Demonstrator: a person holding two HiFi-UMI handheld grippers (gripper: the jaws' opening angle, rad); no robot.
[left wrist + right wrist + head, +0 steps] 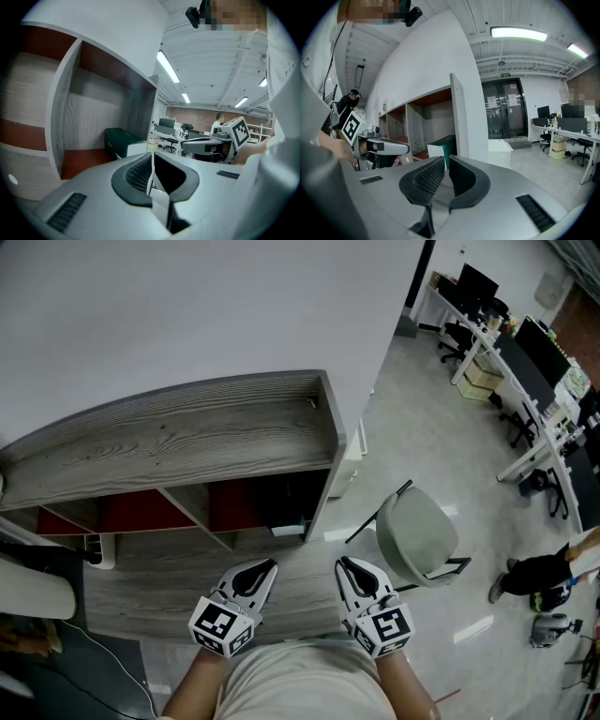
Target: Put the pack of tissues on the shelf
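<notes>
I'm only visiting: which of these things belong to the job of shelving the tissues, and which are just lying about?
Part of the job: shelf; green-and-white pack, probably the tissues, in its right-end compartment; left claw and right claw, both shut, empty.
Just lying about: grey chair; office desks; person on the floor.

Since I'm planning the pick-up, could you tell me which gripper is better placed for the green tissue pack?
Probably the left gripper: both are shut and empty, but it sits nearer the tissue pack than the right gripper.
</notes>
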